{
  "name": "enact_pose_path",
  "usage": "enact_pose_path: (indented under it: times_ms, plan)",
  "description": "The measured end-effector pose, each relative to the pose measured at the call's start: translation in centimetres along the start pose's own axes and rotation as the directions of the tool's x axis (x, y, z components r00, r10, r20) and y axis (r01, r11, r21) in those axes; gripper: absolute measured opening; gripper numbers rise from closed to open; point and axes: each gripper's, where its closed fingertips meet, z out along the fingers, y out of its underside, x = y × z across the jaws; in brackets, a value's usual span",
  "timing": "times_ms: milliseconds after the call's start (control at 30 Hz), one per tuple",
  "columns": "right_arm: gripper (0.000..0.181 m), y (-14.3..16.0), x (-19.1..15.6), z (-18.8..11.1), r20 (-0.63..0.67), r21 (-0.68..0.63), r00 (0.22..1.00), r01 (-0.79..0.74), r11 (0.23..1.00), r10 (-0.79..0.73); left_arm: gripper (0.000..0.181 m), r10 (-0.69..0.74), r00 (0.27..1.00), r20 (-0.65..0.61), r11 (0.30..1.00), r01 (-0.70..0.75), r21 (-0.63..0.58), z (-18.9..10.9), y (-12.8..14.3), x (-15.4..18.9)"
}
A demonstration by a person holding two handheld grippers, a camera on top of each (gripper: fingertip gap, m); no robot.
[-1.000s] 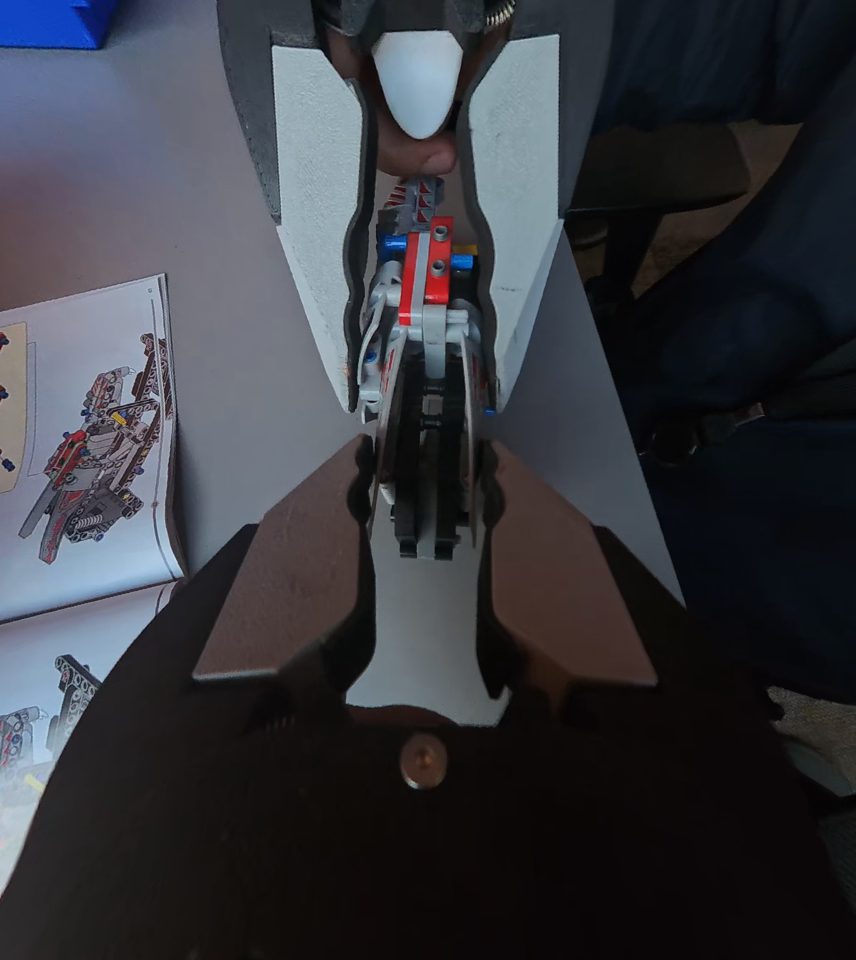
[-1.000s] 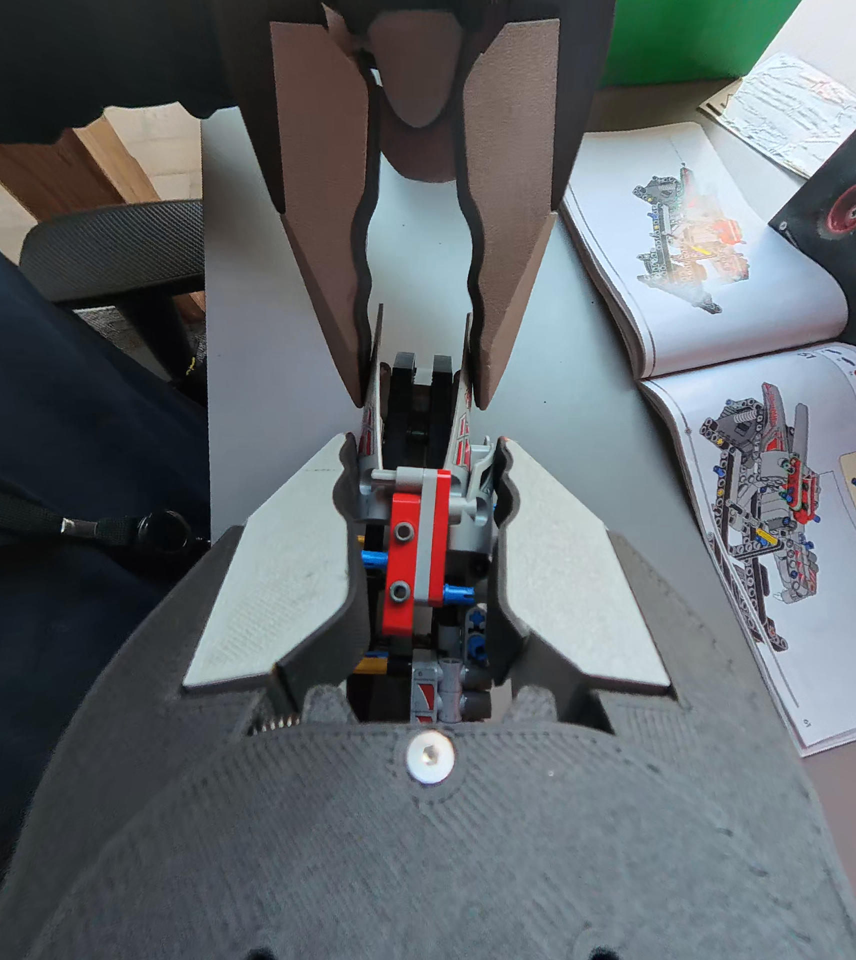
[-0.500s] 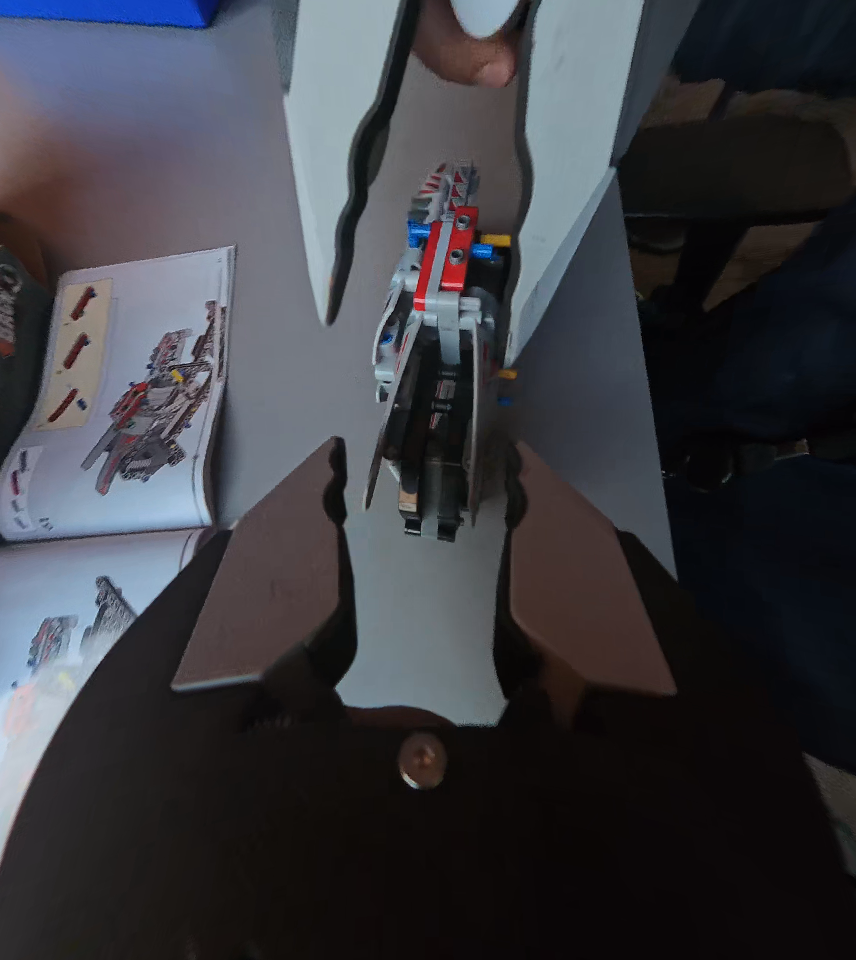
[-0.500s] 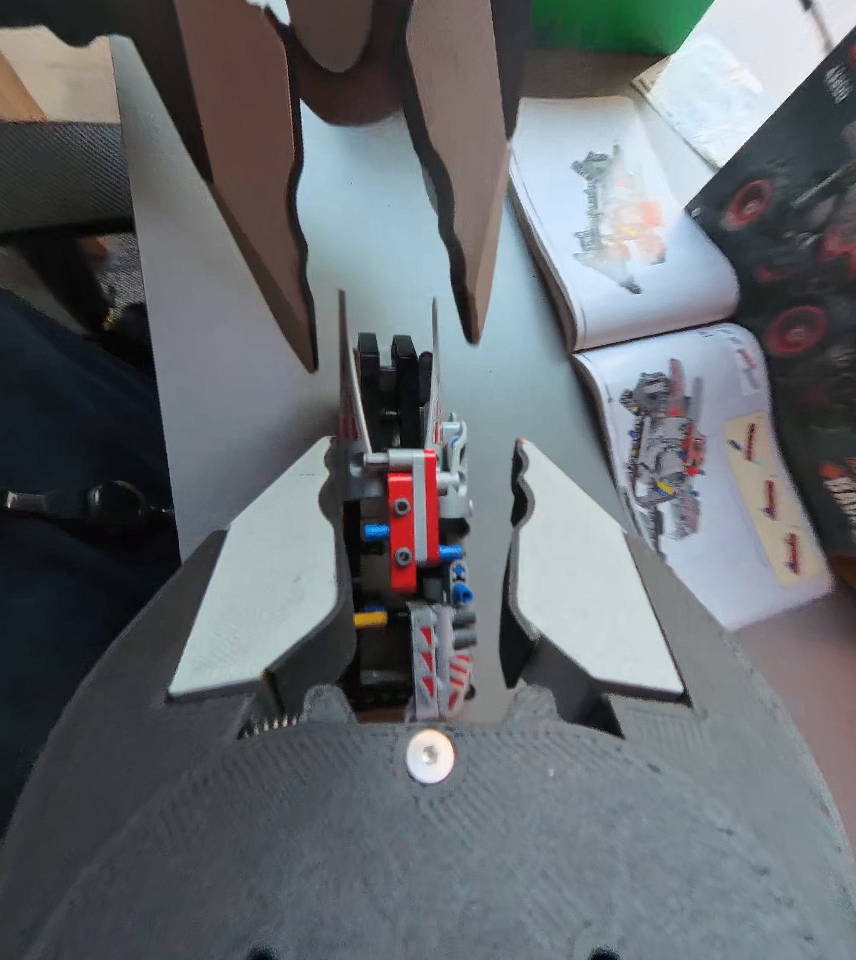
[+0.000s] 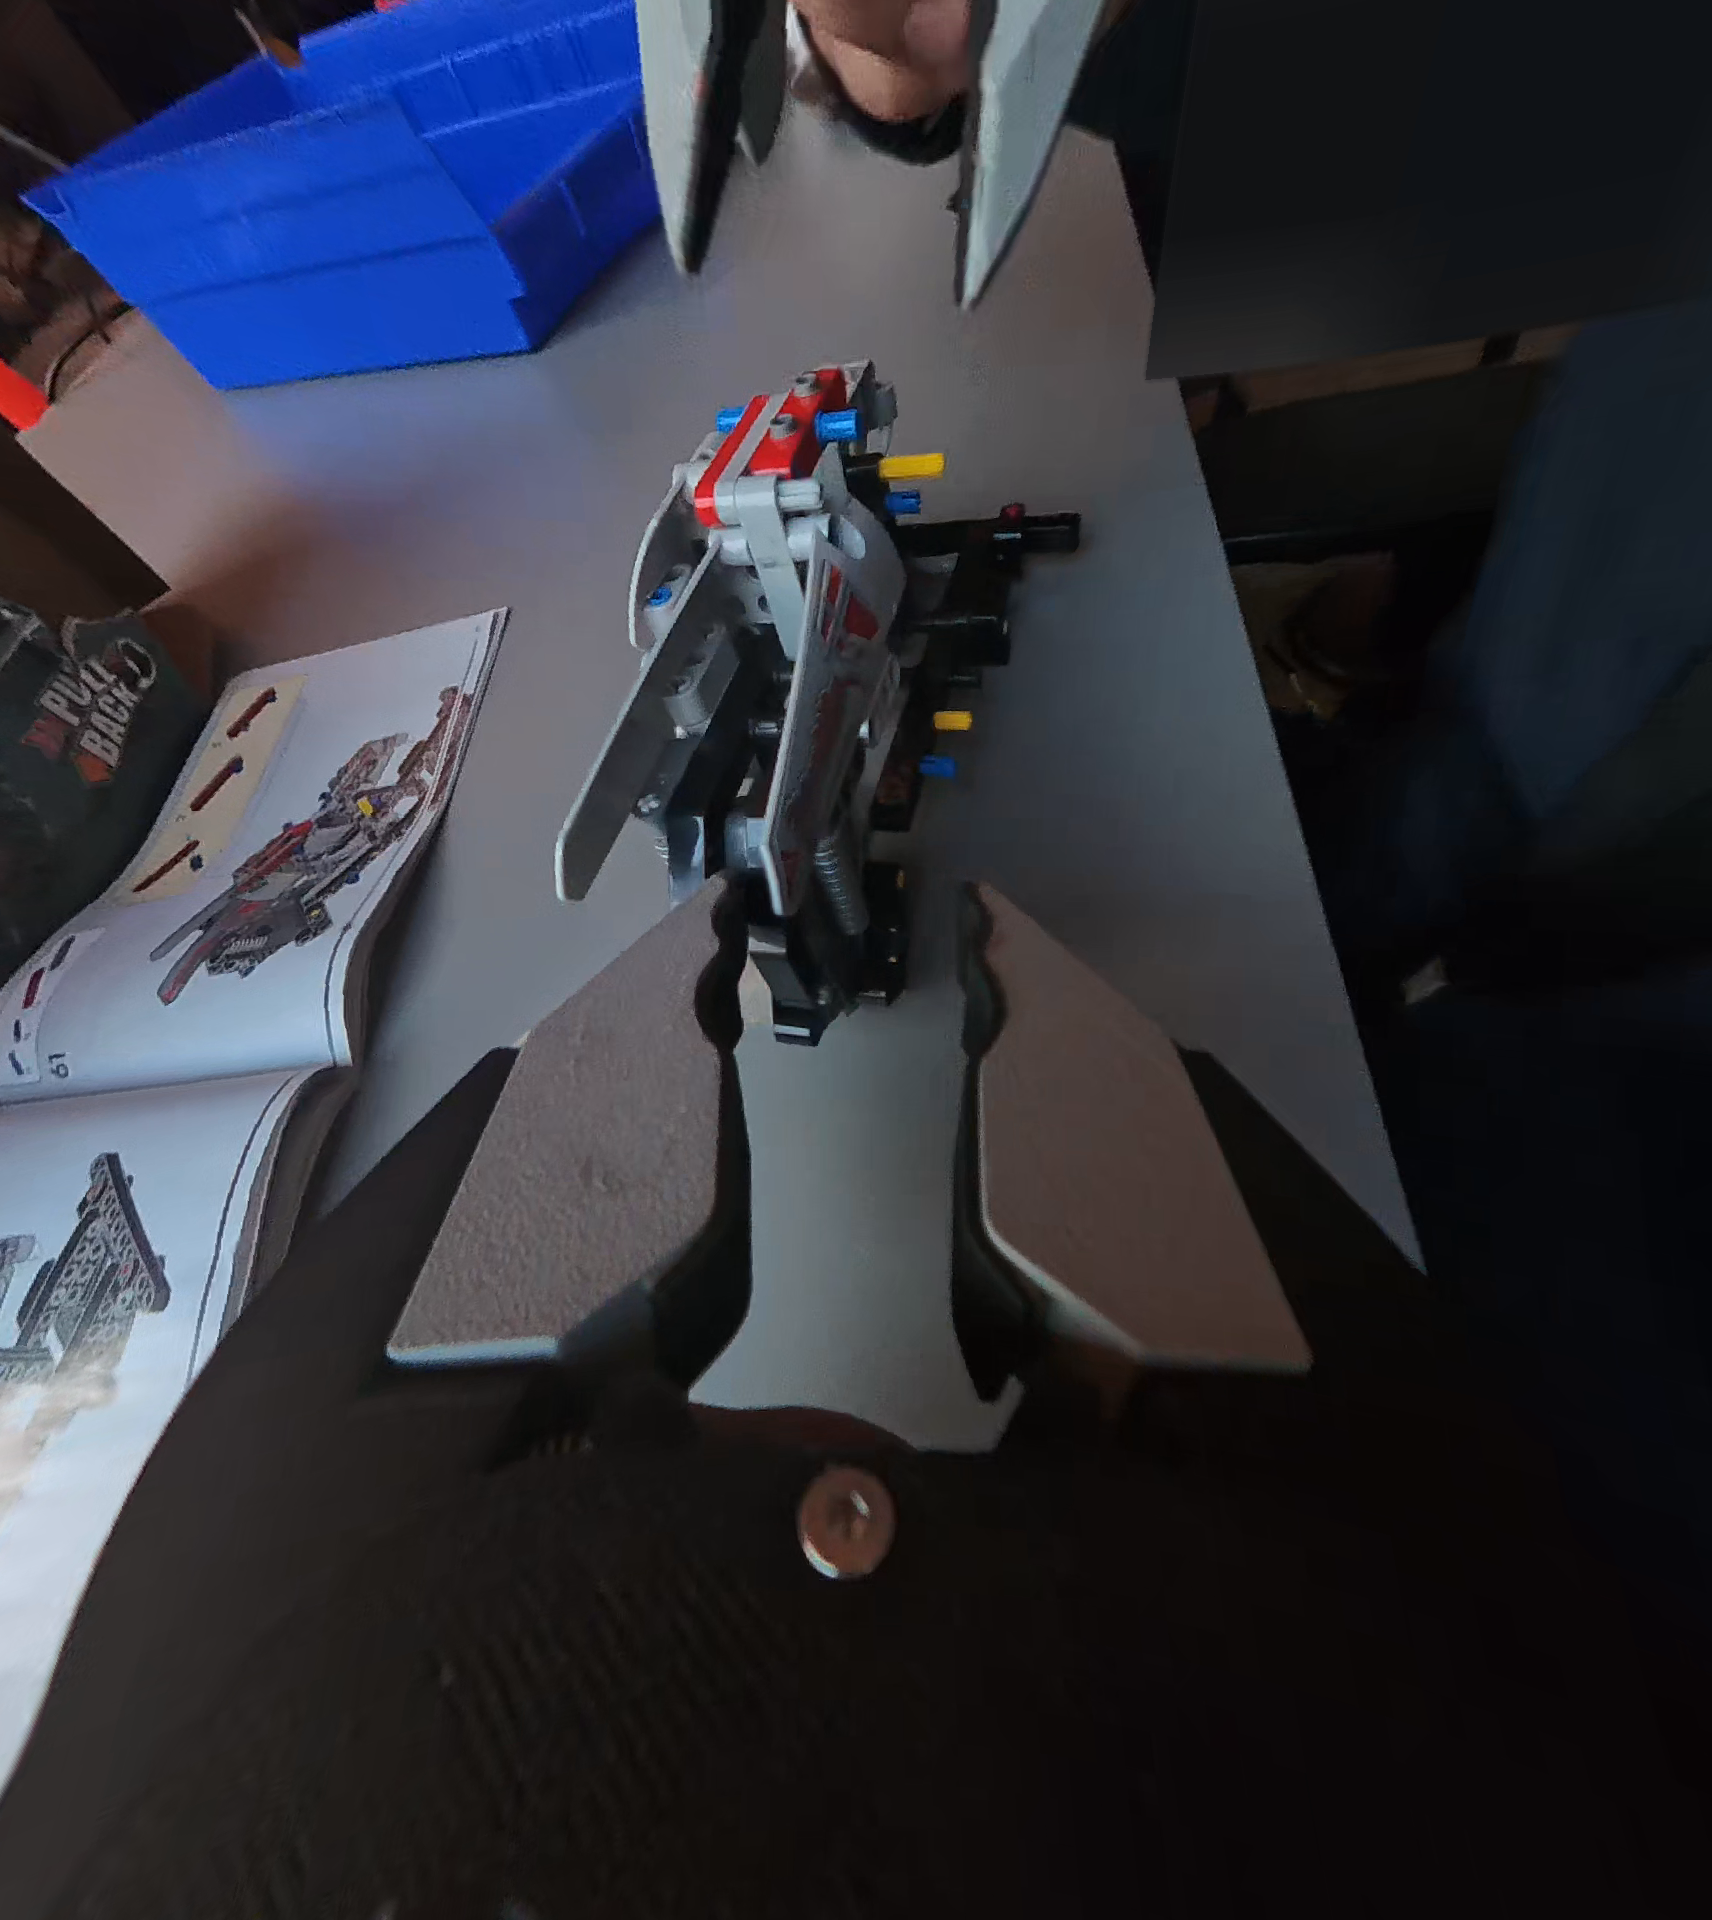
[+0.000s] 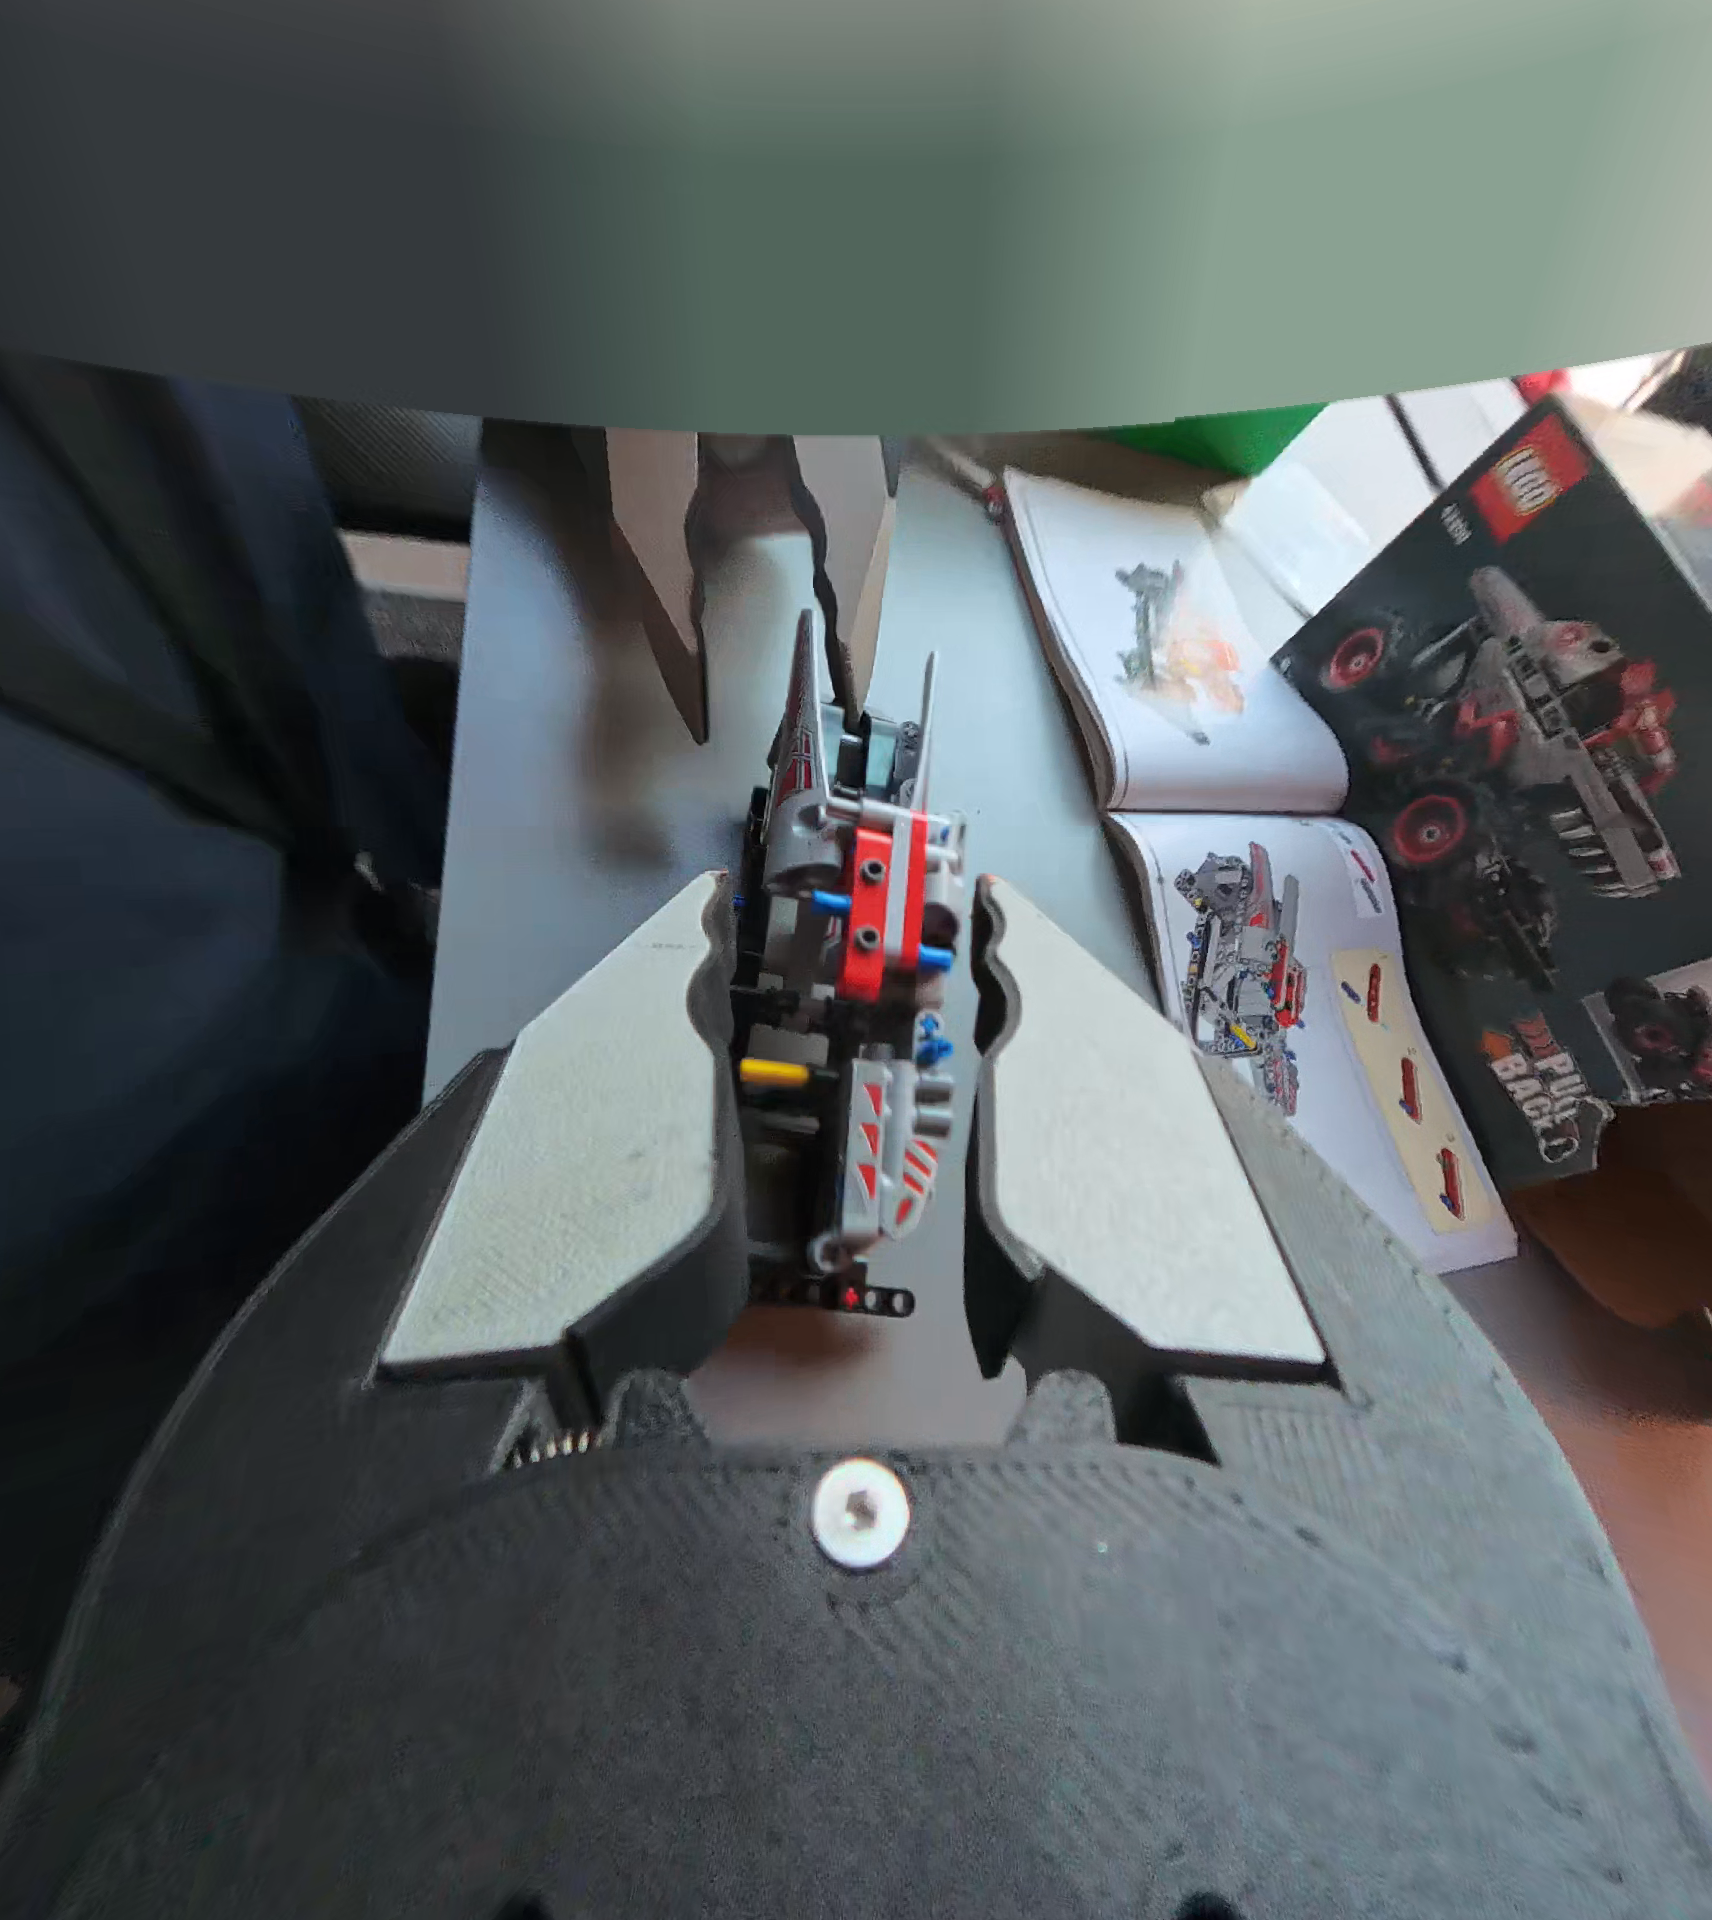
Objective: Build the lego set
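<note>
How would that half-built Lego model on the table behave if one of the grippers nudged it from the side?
The half-built Lego model would probably tip: it seems to lie on a narrow side, tall for its footprint. It likely slides easily, since the grey table looks smooth. Its thin grey panels and small blue pins stick out, so a knock might pop them loose.

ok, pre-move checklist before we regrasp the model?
1. Left tool open: ok.
2. Right tool open: ok.
3. Model released, resting on table: ok.
4. Model stable: cannot tell; it lies tilted on its side.
5. Manual open beside the model, page visible: ok.
6. Next part located: not ok; no loose parts in view, and the inside of the blue bin is hidden.
</note>
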Motion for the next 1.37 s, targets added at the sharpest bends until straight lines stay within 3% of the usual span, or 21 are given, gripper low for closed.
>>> enact_pose_path:
  times_ms: [33, 133, 267, 500, 800, 1000, 1167, 1367]
  plan:
    - [0.043, 0.2, 0.2, -0.8, 0.011, 0.054, 1.0, -0.007, 0.999, 0.006, 0.035, 0.011, 1.0, -0.002, 1.0, -0.011, 0.006, 0.0, 0.0, -0.1]
    - [0.039, 0.7, 0.7, -3.0, 0.059, 0.183, 0.997, -0.049, 0.982, 0.039, 0.033, 0.013, 1.0, -0.018, 0.997, -0.011, 0.071, -0.3, -0.8, -0.4]
    - [0.041, 1.3, 2.3, -4.1, 0.07, 0.229, 0.995, -0.082, 0.97, 0.067, 0.036, 0.009, 1.0, -0.016, 0.993, -0.007, 0.121, -0.7, -1.3, -0.9]
    - [0.039, 1.1, 2.4, -3.2, 0.13, 0.25, 0.992, -0.038, 0.967, 0.005, 0.036, 0.01, 0.997, -0.072, 0.995, -0.003, 0.101, -0.6, -0.9, -0.6]
    - [0.036, 0.9, 1.8, -2.8, 0.18, 0.293, 0.984, -0.041, 0.955, -0.013, 0.039, 0.019, 0.998, -0.055, 0.995, -0.014, 0.094, -0.1, -1.1, -0.8]
    - [0.032, 0.0, 1.6, -2.4, 0.172, 0.294, 0.985, -0.043, 0.955, -0.009, 0.037, -0.044, 0.997, -0.068, 0.992, 0.052, 0.118, -0.6, -1.2, -1.4]
    - [0.032, -2.4, 0.0, -0.6, 0.201, 0.239, 0.979, -0.075, 0.968, 0.026, 0.034, 0.001, 0.995, -0.096, 0.999, 0.002, 0.034, -0.6, 0.3, -1.2]
    - [0.027, -3.0, -1.3, 3.7, 0.138, -0.017, 0.987, -0.078, 0.997, 0.079, 0.02, 0.027, 0.992, -0.127, 0.999, -0.023, 0.039, -0.3, 0.1, -0.5]
